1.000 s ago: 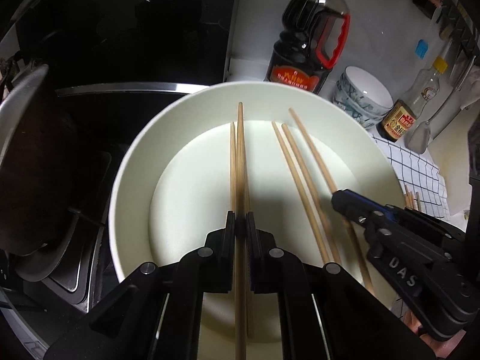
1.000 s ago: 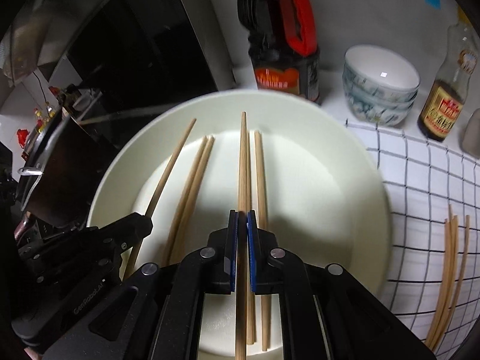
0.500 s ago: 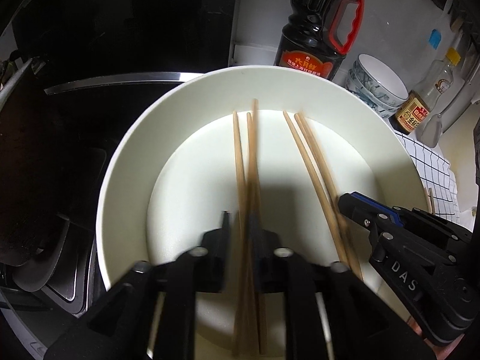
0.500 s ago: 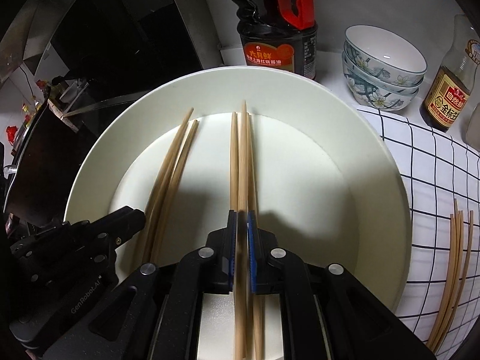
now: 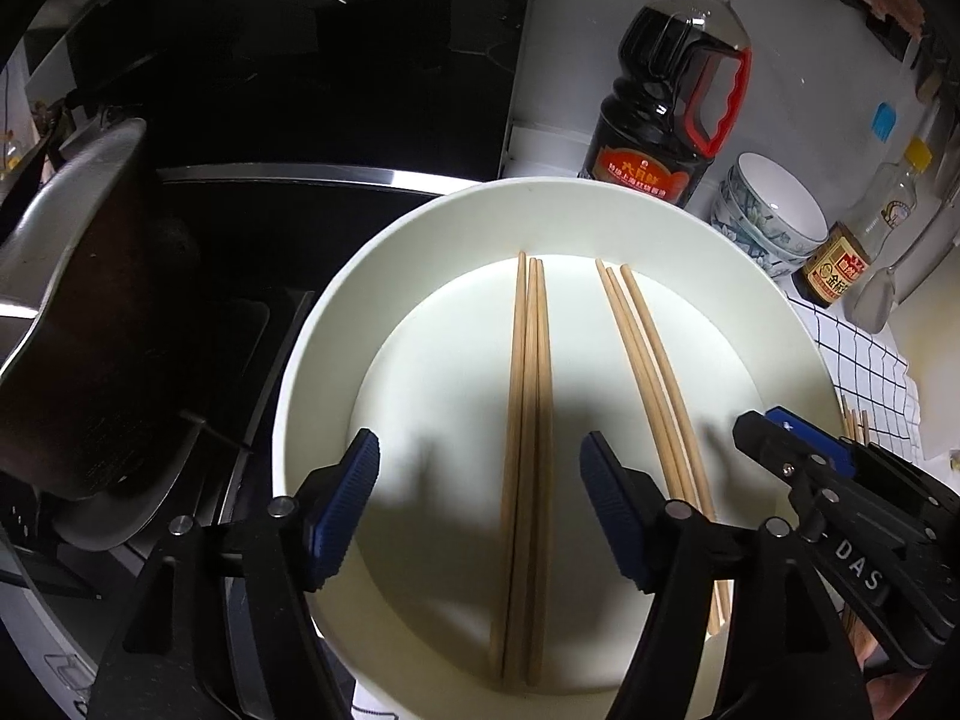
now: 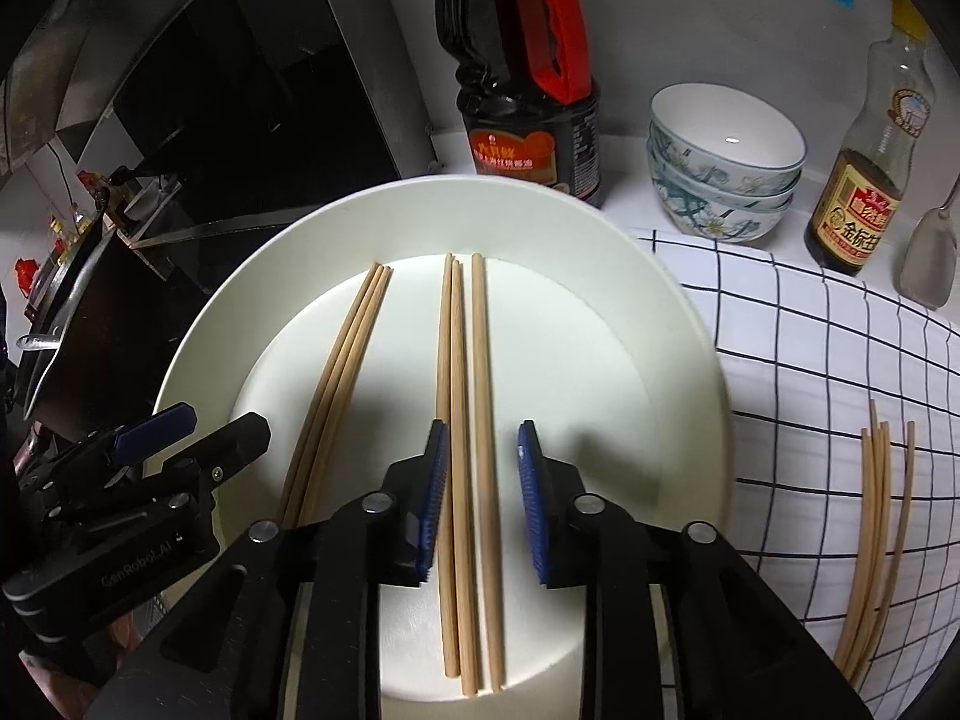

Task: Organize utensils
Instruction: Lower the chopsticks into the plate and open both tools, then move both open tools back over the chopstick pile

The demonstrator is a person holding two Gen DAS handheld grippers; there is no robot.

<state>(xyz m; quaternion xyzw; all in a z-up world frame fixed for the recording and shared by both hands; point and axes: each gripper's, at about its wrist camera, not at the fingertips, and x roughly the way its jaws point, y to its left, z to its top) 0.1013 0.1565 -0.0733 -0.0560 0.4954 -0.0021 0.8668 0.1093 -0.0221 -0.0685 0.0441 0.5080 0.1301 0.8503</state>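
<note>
A large white plate (image 5: 336, 354) (image 6: 678, 360) holds two bundles of wooden chopsticks. In the left wrist view the left bundle (image 5: 527, 420) lies between the fingers of my left gripper (image 5: 480, 504), which is open and empty above it. The right bundle (image 5: 654, 378) lies beside it. In the right wrist view that bundle (image 6: 462, 396) lies between the fingers of my right gripper (image 6: 483, 492), which is open and empty. The left bundle shows there too (image 6: 342, 372). Several more chopsticks (image 6: 873, 534) lie on the checked cloth (image 6: 798, 360).
A dark soy sauce bottle (image 5: 666, 114) (image 6: 528, 78) stands behind the plate. Stacked patterned bowls (image 6: 723, 162) and a smaller sauce bottle (image 6: 870, 168) stand at the back right. A spatula (image 6: 930, 252) hangs at the far right. A dark stove and a pan (image 5: 90, 312) are at the left.
Both grippers were shut on a chopstick; now both have opened and let go. The released chopsticks lie in the plate with the others, in two bundles.
</note>
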